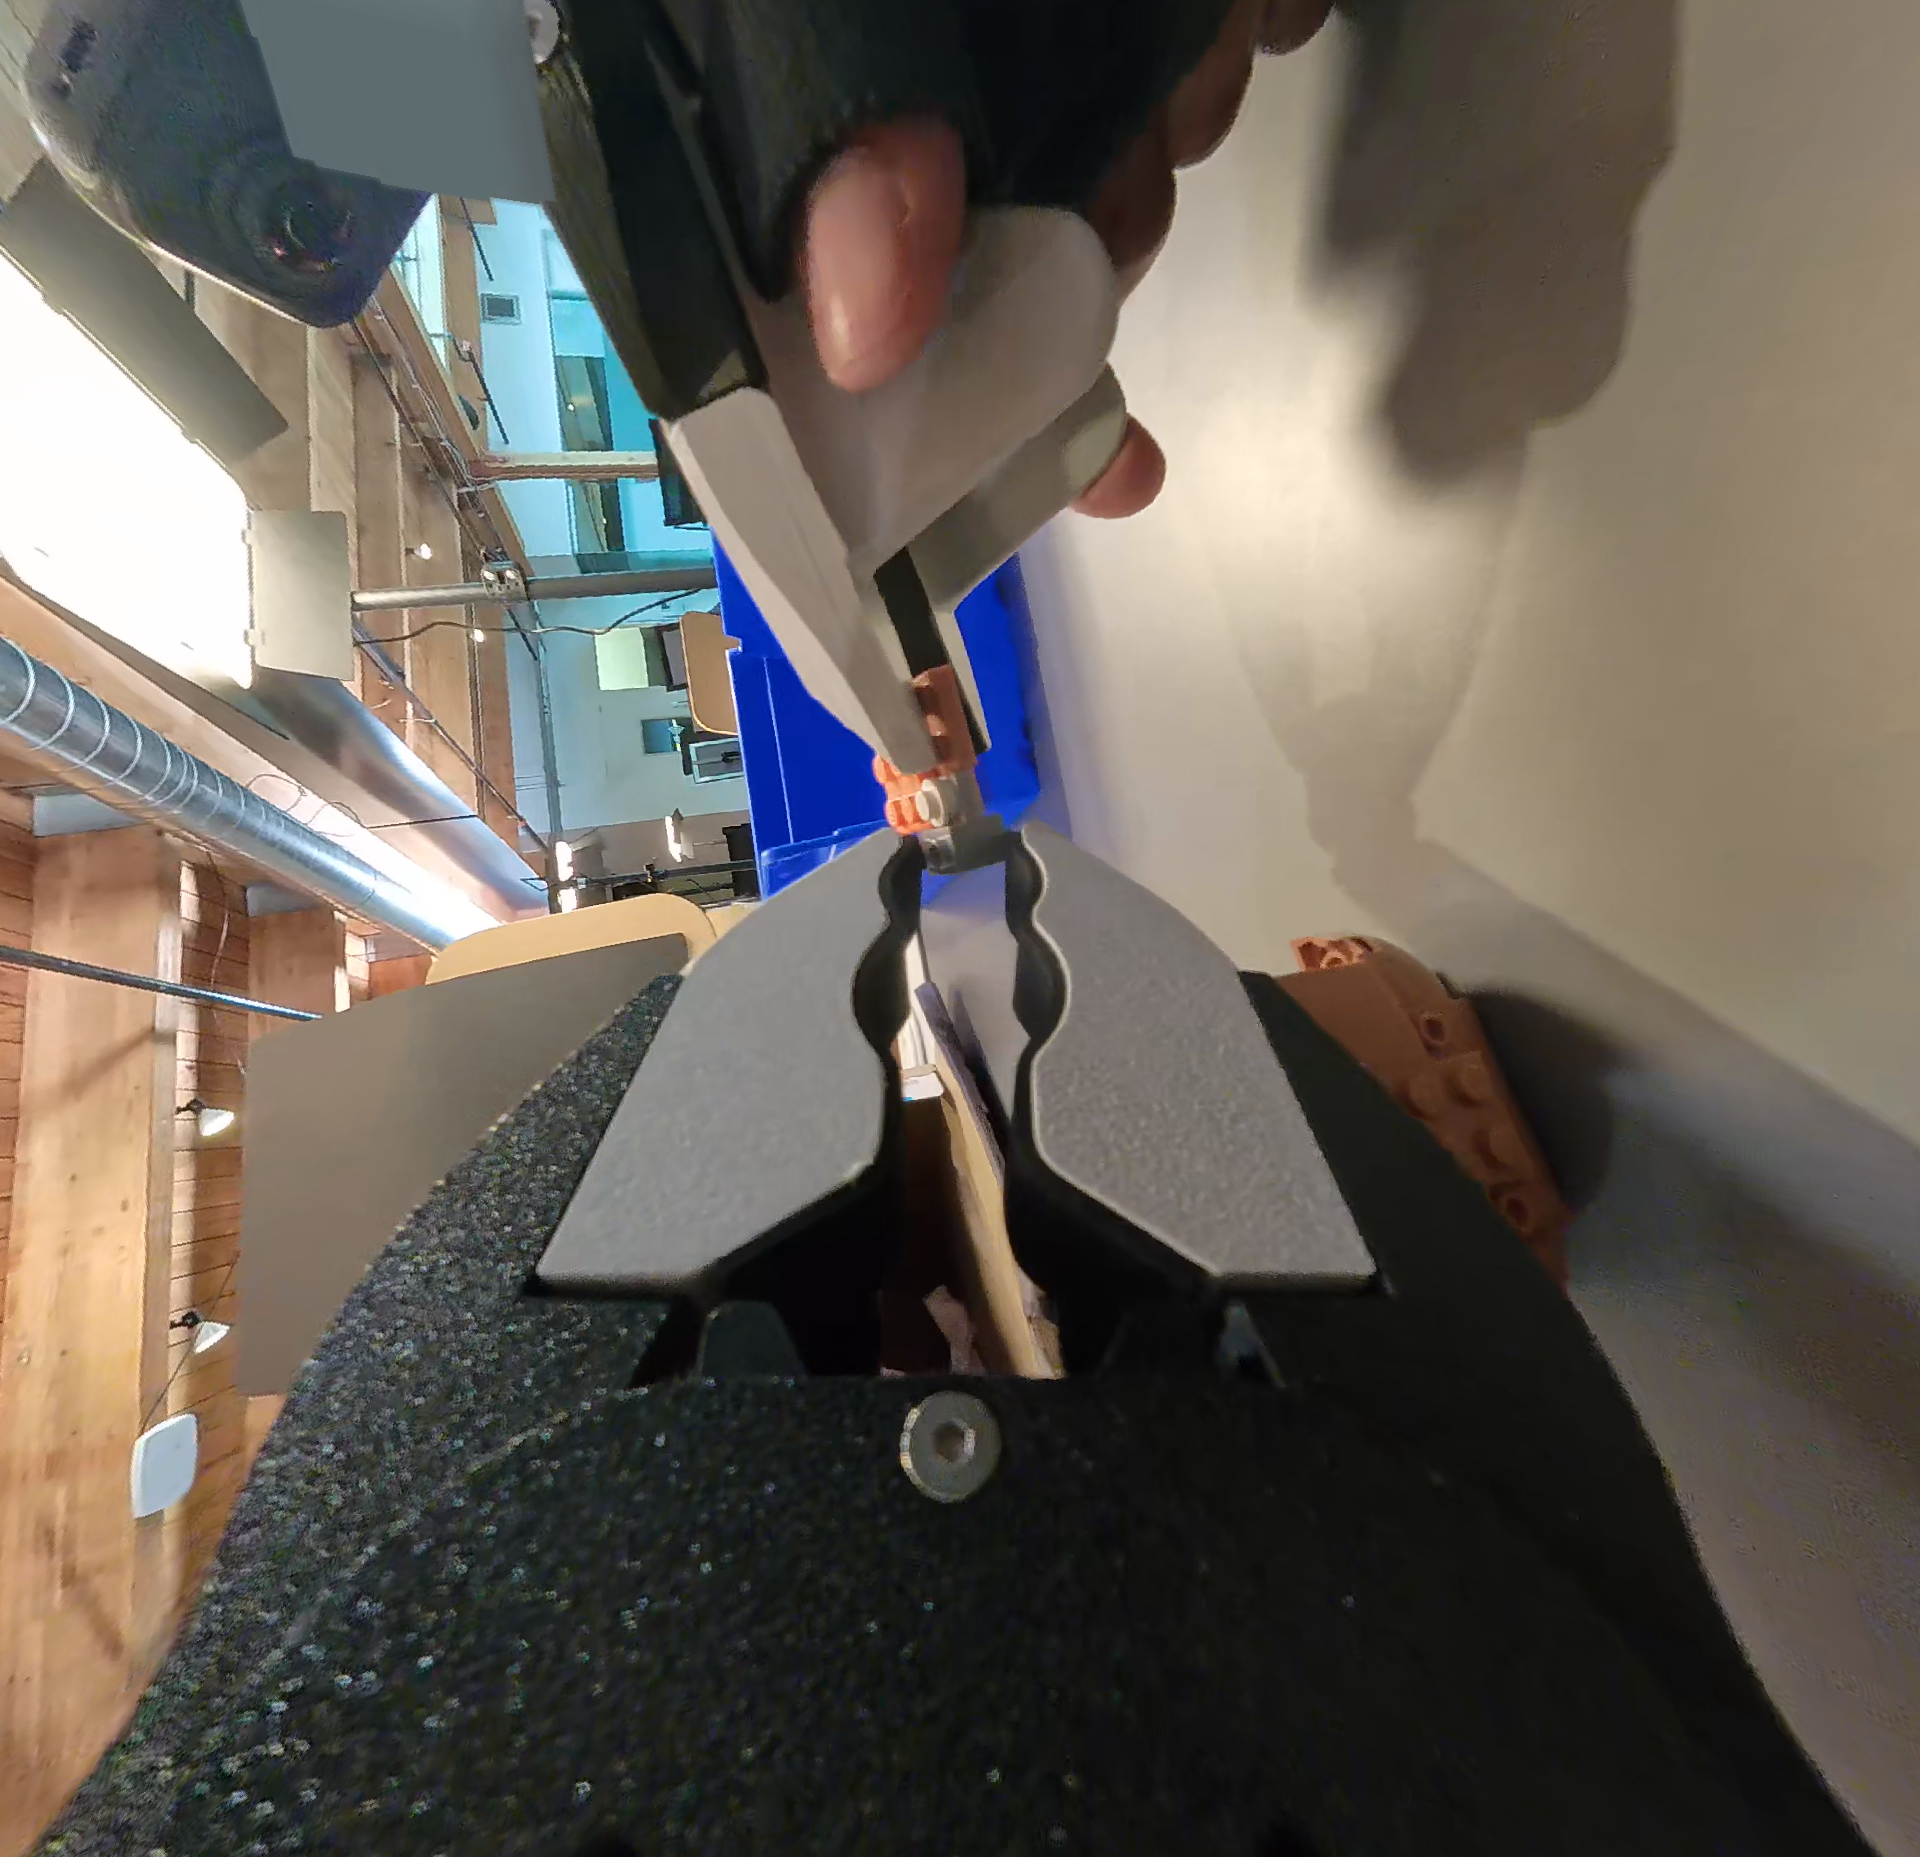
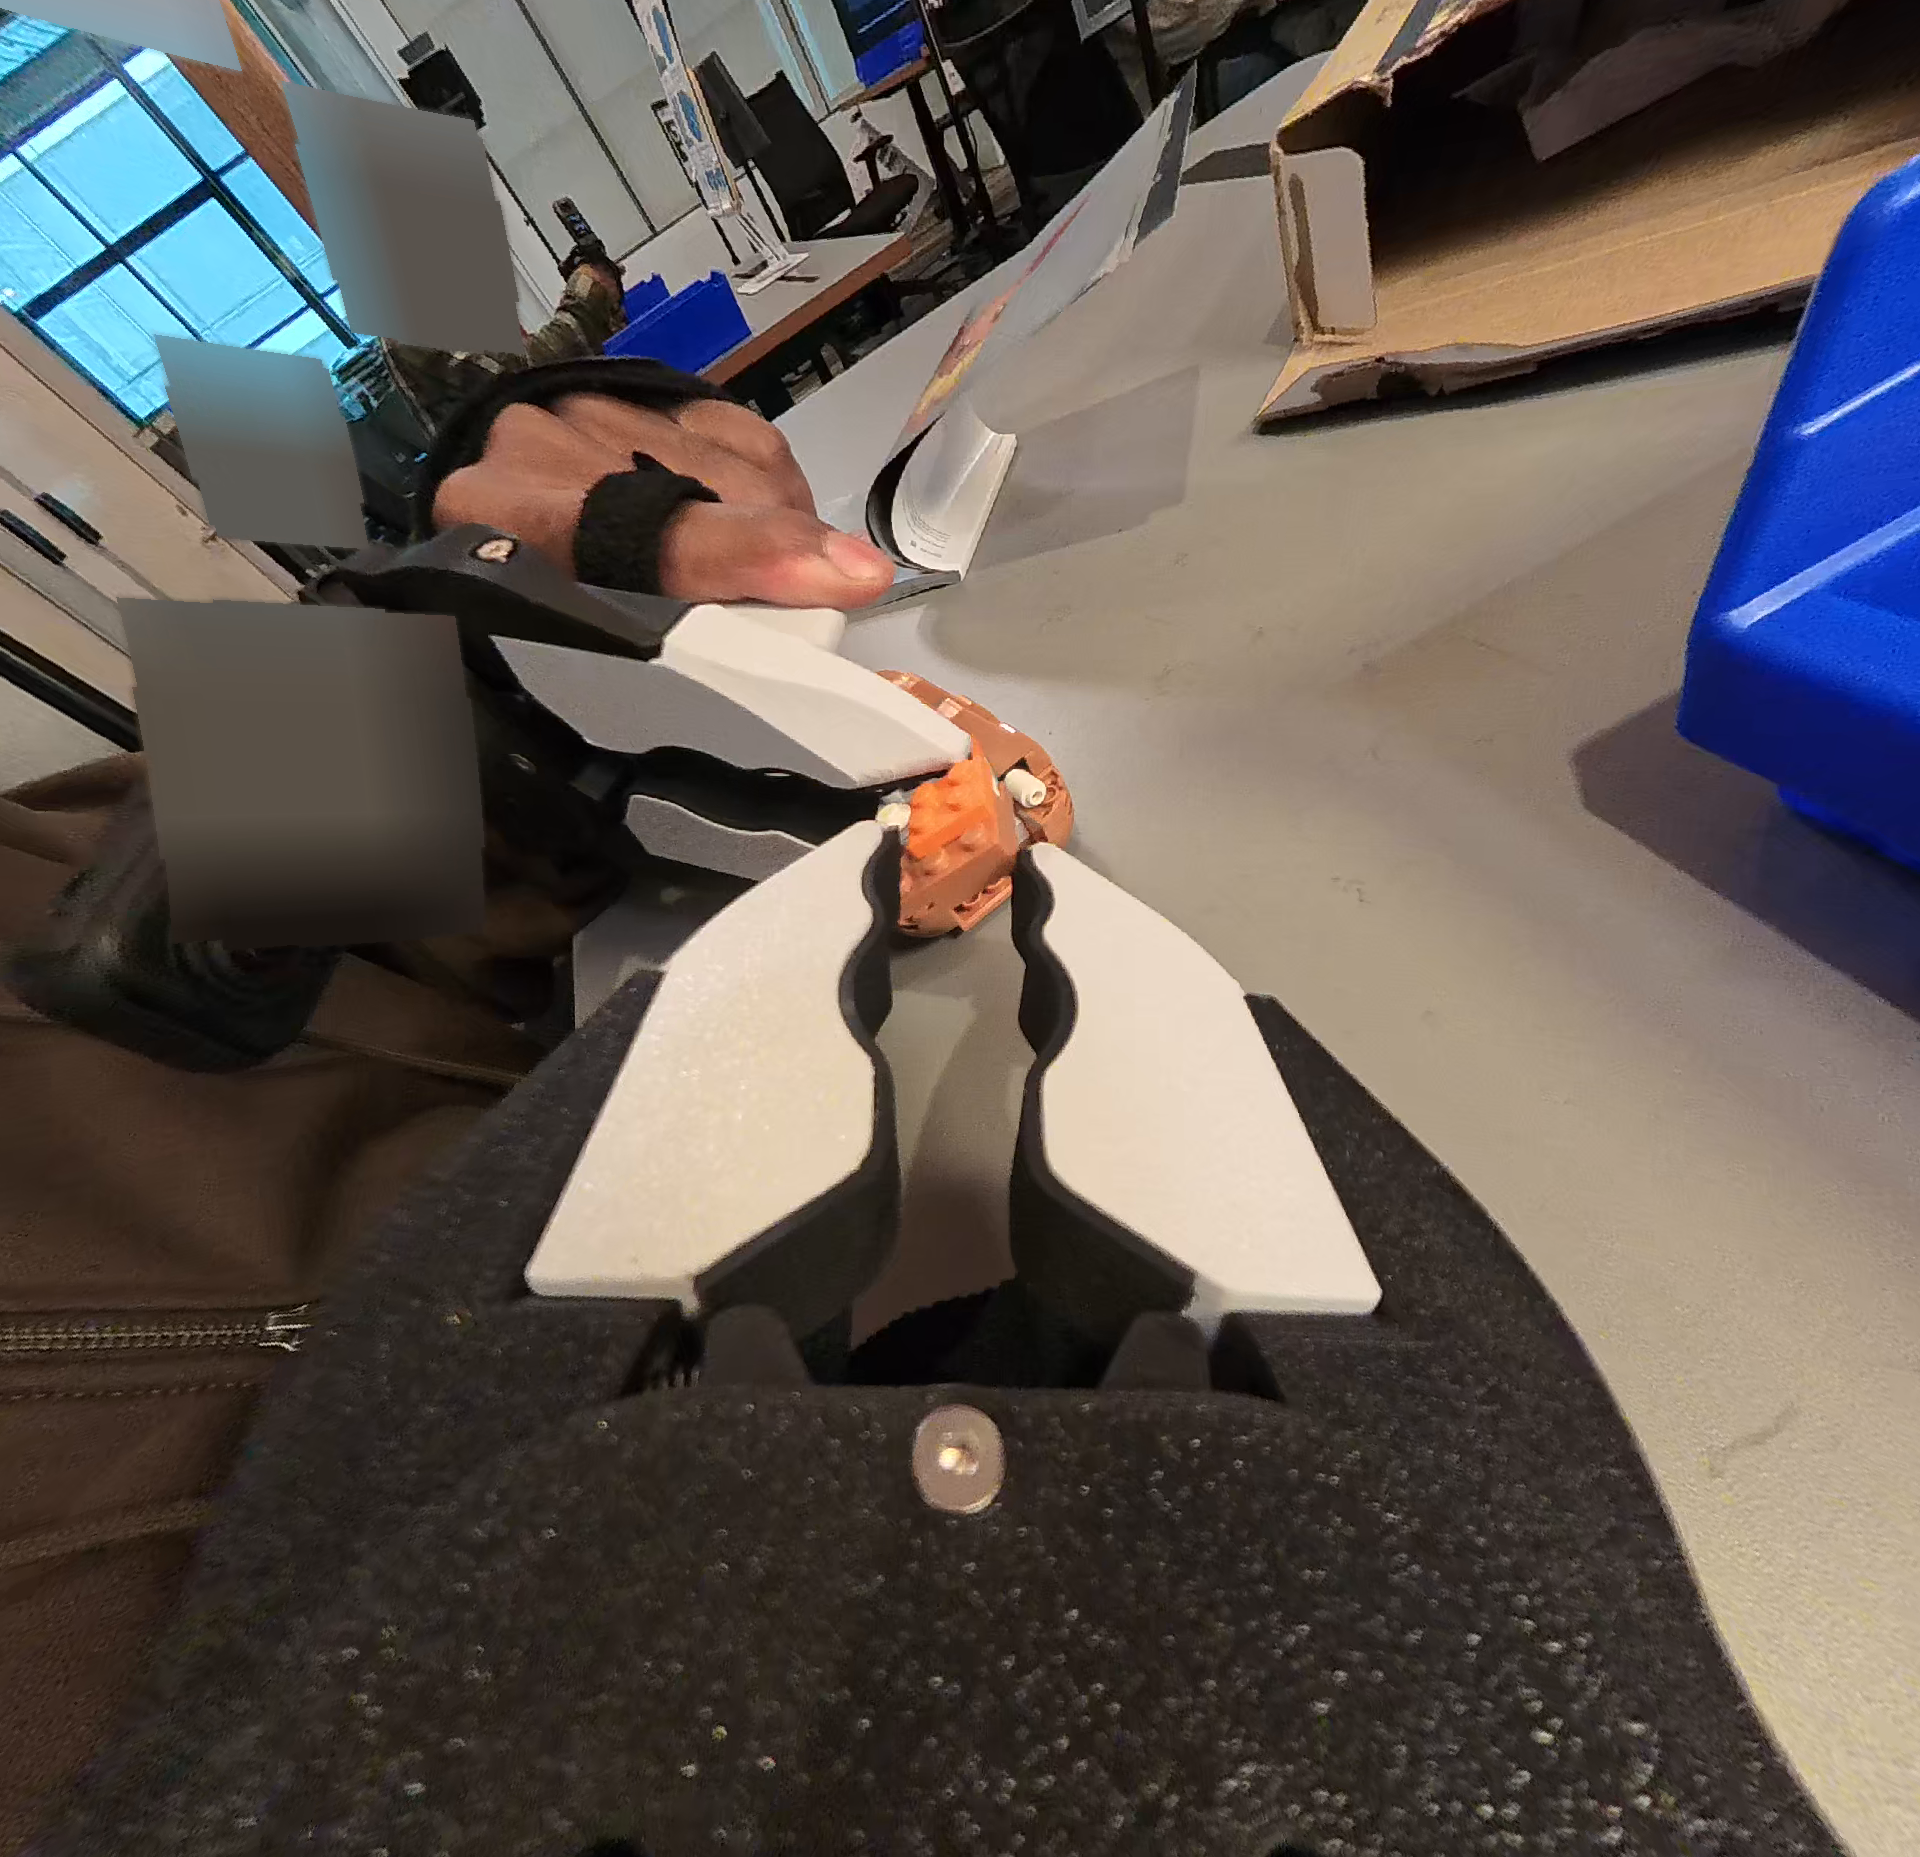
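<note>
Two grippers [image 2: 951, 846] [image 2: 935, 768], one brick model [image 2: 956, 872], one blue bin [image 2: 1808, 560], one cardboard box [image 2: 1558, 249], one booklet [image 2: 1039, 353]

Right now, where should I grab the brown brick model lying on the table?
Probably from above, closing across the long sides of the brown brick model, near its middle. It lies low on the table and its studded back is rounded, so an end-on grip looks likely to slip.

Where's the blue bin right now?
In the right wrist view the blue bin sits on the grey table at the right edge, below the cardboard box.
</note>
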Demonstrator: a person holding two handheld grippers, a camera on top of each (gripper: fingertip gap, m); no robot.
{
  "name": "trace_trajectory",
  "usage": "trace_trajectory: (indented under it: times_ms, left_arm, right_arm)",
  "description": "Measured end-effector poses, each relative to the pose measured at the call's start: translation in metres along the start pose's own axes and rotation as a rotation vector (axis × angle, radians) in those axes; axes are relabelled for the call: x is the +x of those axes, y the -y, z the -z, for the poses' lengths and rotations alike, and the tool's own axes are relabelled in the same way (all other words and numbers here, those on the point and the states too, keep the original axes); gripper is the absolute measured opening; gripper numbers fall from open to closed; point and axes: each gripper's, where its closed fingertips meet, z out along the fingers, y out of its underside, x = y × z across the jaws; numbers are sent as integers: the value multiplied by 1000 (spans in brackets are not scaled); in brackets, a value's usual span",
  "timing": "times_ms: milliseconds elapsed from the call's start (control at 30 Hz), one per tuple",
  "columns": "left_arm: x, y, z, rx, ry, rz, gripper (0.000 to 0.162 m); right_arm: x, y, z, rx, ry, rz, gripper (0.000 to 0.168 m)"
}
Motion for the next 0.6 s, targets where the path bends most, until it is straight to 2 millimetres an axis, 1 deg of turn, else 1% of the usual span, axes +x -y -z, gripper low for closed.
trace_trajectory:
  times_ms: [600]
  left_arm:
    - [3,3,2,52,-100,75,16]
  right_arm:
    - [-3,-3,1,-16,19,53,20]
